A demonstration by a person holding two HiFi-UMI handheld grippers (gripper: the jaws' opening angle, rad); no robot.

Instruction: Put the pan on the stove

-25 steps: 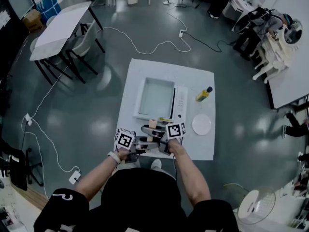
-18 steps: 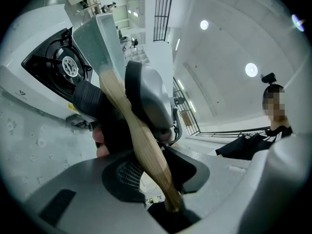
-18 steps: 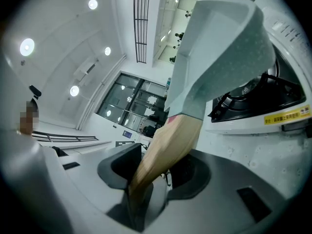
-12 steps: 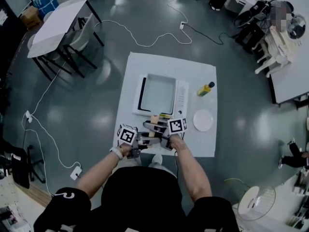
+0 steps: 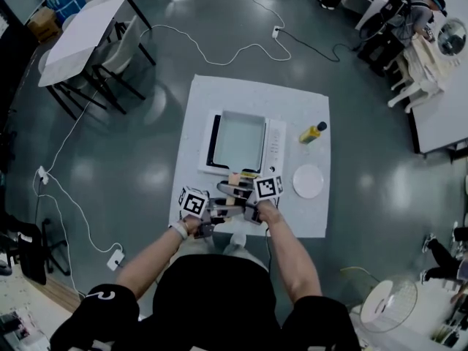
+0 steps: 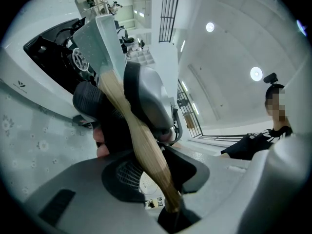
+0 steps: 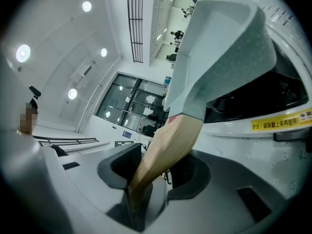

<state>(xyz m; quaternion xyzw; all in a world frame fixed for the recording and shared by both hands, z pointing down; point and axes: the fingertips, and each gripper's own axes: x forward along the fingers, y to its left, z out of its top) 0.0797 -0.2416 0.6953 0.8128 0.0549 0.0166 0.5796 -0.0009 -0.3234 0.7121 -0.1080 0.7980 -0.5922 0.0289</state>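
Nearest, the left gripper [image 5: 210,213] and the right gripper [image 5: 250,200] are both clamped side by side on the wooden handle [image 5: 234,180], the sensible hold; just ahead, the pan [image 5: 240,139] hangs over the stove [image 5: 275,148] and looks rigid, probably front-heavy and apt to tip. To their right a plate [image 5: 308,180] and a bottle [image 5: 312,132] share the white tabletop [image 5: 205,93]; beyond lies grey floor [image 5: 146,174] with a trailing cable [image 5: 219,57]

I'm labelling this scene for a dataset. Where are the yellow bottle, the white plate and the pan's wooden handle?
yellow bottle [image 5: 311,133], head view, middle of its body.
white plate [image 5: 308,181], head view, its bare centre.
wooden handle [image 7: 170,147], right gripper view, middle of its length.
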